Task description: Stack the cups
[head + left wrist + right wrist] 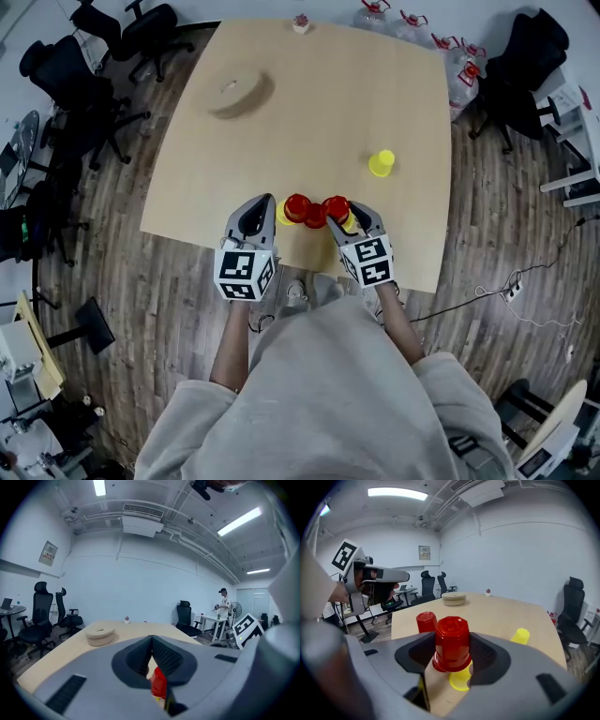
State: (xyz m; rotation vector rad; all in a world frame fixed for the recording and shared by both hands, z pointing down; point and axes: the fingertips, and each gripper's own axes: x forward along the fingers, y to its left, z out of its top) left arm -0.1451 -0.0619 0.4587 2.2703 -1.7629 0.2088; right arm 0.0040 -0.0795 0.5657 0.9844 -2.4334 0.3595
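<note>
**Right fingers clamp an upturned red cup**

The right gripper [452, 649] presses its fingers on both sides of an upside-down red cup [451, 632], held over a yellow cup [461, 679] on the tabletop [328, 94]. The left gripper [152, 641] has narrow fingers with tips meeting. Another red cup [158, 682] shows through the slit beneath. A lone yellow cup [382, 163] sits well apart.

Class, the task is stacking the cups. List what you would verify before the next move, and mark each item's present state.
1. Right claw grips the red cup, pads on both sides: ok.
2. That cup is mouth down: ok.
3. Second red cup stands mouth down on the table: ok.
4. Left claw is shut, at the left of the cups: ok.
5. Held cup clear of the yellow cup below it: cannot tell.
</note>
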